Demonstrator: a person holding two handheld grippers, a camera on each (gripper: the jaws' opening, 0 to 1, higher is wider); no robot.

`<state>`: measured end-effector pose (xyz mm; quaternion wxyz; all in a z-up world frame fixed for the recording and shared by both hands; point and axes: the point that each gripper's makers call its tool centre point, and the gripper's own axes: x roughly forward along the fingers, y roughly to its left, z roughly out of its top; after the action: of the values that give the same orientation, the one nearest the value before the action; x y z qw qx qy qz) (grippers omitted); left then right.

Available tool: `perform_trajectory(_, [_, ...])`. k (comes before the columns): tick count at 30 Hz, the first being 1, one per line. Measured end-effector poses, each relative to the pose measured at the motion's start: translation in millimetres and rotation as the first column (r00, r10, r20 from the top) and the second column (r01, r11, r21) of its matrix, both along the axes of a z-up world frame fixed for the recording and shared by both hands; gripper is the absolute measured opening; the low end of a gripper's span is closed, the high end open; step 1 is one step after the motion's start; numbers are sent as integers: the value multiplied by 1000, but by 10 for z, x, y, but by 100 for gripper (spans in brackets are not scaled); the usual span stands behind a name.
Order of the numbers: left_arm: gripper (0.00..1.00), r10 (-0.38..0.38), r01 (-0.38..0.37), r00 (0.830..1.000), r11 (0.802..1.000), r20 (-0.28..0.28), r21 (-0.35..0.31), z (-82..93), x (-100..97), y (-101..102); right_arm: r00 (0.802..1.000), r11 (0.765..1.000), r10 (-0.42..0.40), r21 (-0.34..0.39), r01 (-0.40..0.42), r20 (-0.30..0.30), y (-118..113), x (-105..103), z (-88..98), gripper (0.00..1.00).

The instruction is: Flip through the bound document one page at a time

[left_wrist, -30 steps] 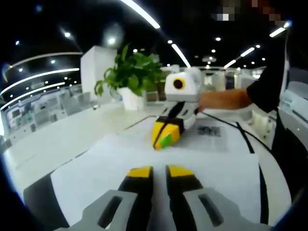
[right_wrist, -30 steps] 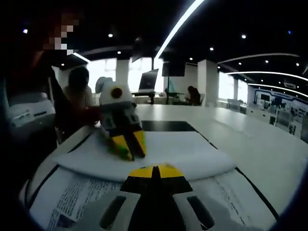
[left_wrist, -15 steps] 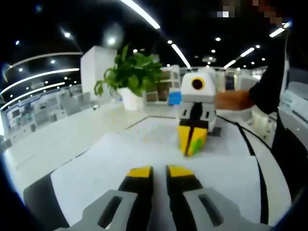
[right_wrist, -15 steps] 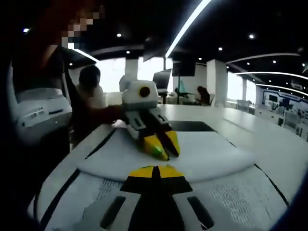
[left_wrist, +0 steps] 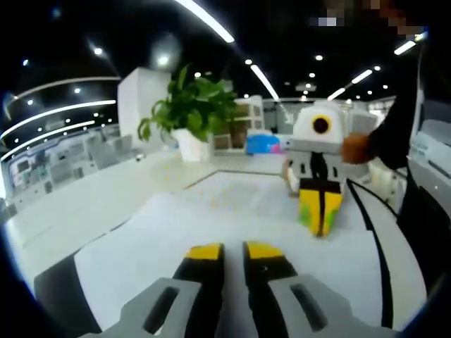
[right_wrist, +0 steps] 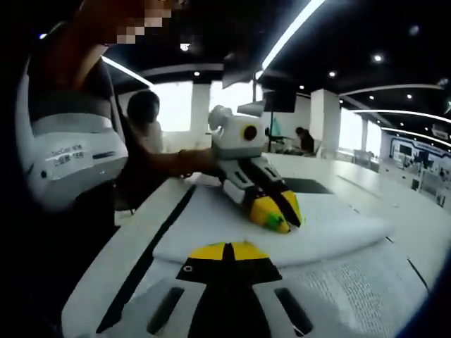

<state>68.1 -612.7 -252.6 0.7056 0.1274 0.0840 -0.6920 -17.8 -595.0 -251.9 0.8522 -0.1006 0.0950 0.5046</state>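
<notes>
The bound document lies open on the table, and its blank white page point(left_wrist: 211, 218) spreads out ahead of my left gripper point(left_wrist: 234, 251). That gripper's yellow-tipped jaws are shut and rest on the paper. In the right gripper view the left gripper point(right_wrist: 276, 215) presses down on a bulging white turned page point(right_wrist: 204, 229). A printed page point(right_wrist: 352, 282) lies flat beneath that sheet. My right gripper point(right_wrist: 225, 248) is shut, with its tips at the near edge of the white sheet. From the left it appears as the right gripper point(left_wrist: 319, 215), pointing down onto the page's right side.
A potted green plant point(left_wrist: 194, 105) stands at the back of the white table point(left_wrist: 84, 204). A black mat point(left_wrist: 56, 282) shows under the document. A white machine point(right_wrist: 70, 155) sits close on the left, beside the person's dark sleeve point(left_wrist: 398, 120). People sit at desks far behind.
The right gripper has slid across the page from its middle to its right side, still shut. The left gripper has stayed pressed on the paper.
</notes>
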Motion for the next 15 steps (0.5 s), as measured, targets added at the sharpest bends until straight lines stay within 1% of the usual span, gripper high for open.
perform_trajectory(9, [13, 0, 0, 1000, 1000, -1, -2, 2, 3, -6, 1000, 1000, 27, -7, -27, -5, 122, -208, -7, 4])
perform_trajectory(15, [13, 2, -2, 1000, 1000, -3, -3, 4, 9, -10, 999, 999, 41, -9, -41, -9, 169, -300, -11, 4])
